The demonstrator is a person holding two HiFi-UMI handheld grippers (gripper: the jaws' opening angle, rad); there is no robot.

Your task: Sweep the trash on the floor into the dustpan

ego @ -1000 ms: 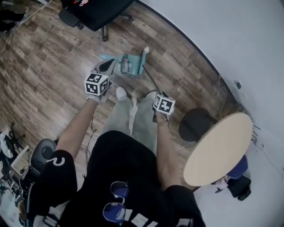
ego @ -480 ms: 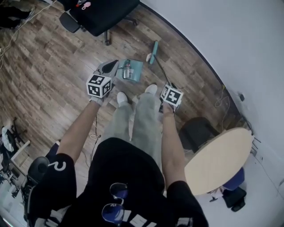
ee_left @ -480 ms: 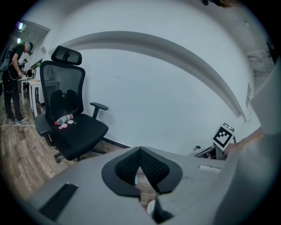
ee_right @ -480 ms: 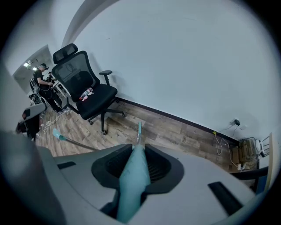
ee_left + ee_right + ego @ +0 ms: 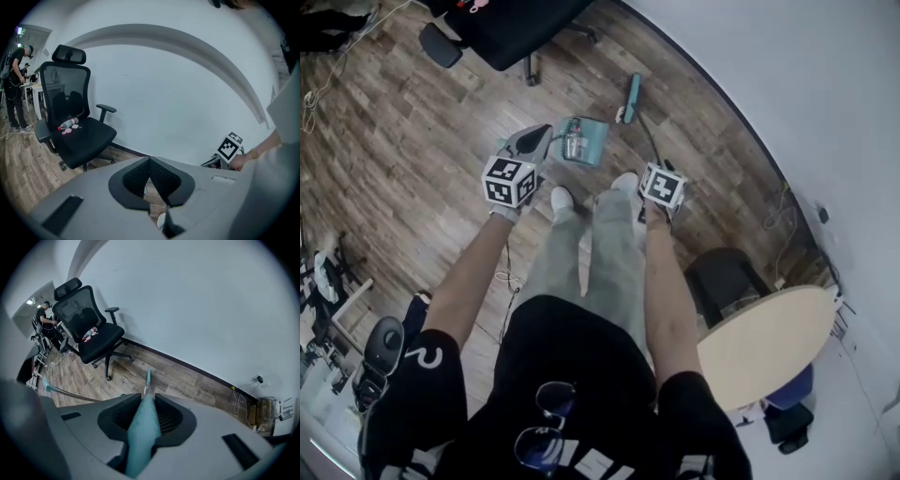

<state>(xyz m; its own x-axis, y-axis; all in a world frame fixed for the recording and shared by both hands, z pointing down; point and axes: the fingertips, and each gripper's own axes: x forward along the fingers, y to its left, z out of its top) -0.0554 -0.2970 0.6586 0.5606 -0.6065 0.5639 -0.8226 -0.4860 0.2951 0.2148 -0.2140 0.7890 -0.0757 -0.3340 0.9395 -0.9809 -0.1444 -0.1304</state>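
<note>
A teal dustpan (image 5: 586, 142) lies on the wood floor ahead of the person's shoes, with a clear plastic bottle (image 5: 573, 143) inside it. My left gripper (image 5: 532, 141) is just left of the pan, shut on the dustpan's handle; in the left gripper view (image 5: 150, 161) the jaws meet with only a sliver of floor showing. My right gripper (image 5: 662, 187) is shut on the teal broom handle (image 5: 142, 427). The broom head (image 5: 630, 97) rests on the floor beyond the pan's right corner, near the wall, and shows past the jaws in the right gripper view (image 5: 147, 378).
A black office chair (image 5: 502, 23) stands beyond the dustpan, with a bottle and small items on its seat (image 5: 70, 125). A round wooden table (image 5: 764, 342) and a black stool (image 5: 722, 277) are at my right. Cables (image 5: 783, 202) run along the white wall. A person (image 5: 16, 84) stands far left.
The broom head has drawn away from the dustpan's right edge toward the wall. The dustpan and the bottle in it stay where they were.
</note>
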